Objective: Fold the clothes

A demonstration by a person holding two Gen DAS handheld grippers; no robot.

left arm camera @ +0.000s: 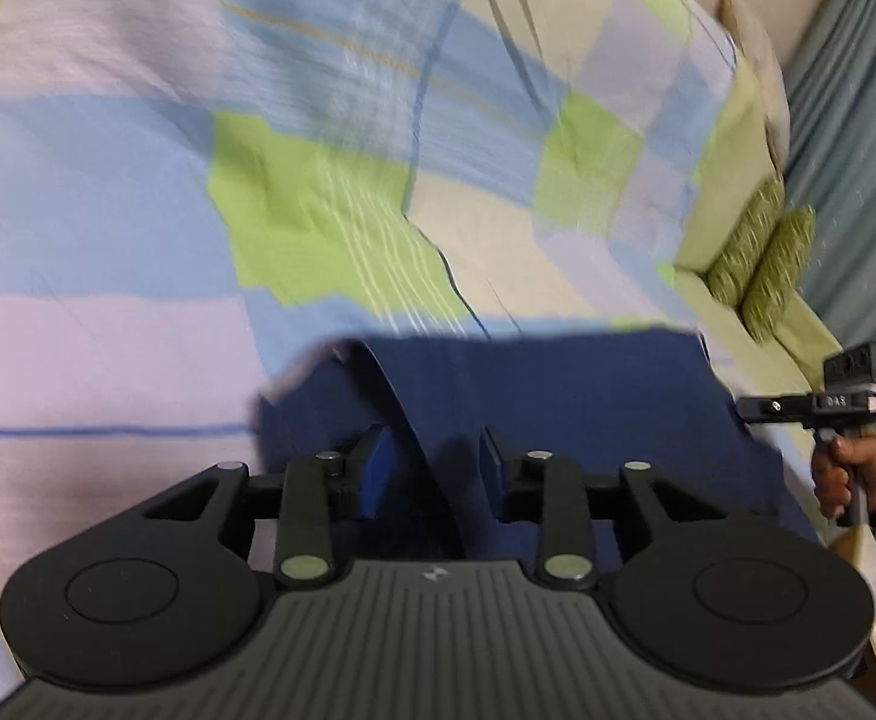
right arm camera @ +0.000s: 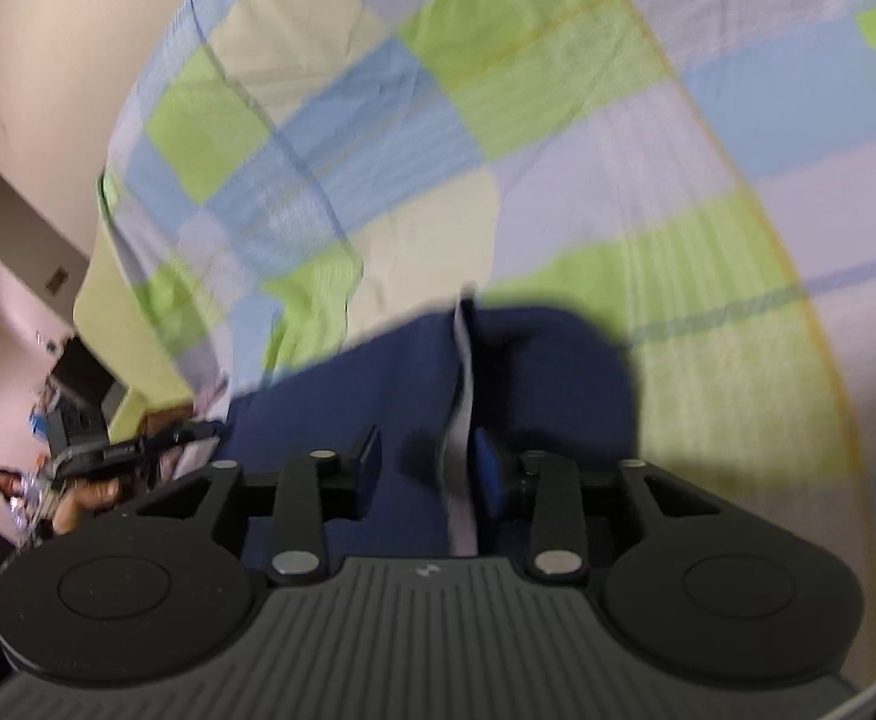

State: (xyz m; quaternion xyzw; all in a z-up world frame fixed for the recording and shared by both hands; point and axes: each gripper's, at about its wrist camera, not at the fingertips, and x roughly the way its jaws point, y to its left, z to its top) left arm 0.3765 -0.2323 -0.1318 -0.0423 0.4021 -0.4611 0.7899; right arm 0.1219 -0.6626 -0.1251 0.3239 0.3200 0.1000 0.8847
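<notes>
The navy garment [left arm camera: 558,396] hangs stretched between both tongs, above the checked bed sheet [left arm camera: 108,210] near the bed's side edge. The left tongs [left arm camera: 432,468] pinch a raised fold of it; the right tongs [right arm camera: 432,468] grip its pale-lined edge. Keep both corners level and taut, lower them together, and release only when the cloth lies flat.

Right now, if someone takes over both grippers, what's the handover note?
Left gripper: jaws apart, a raised fold of the navy garment between them; firm pinch cannot be confirmed.
Right gripper: jaws apart around the garment's pale edge strip; grip also unclear.
The garment lies spread over the checked bedsheet, both grippers at its near edge.
Done: both edges reached. Left: confirm grips, make the folds, set it flat. Frames are blurred, so check before pulling.
</notes>
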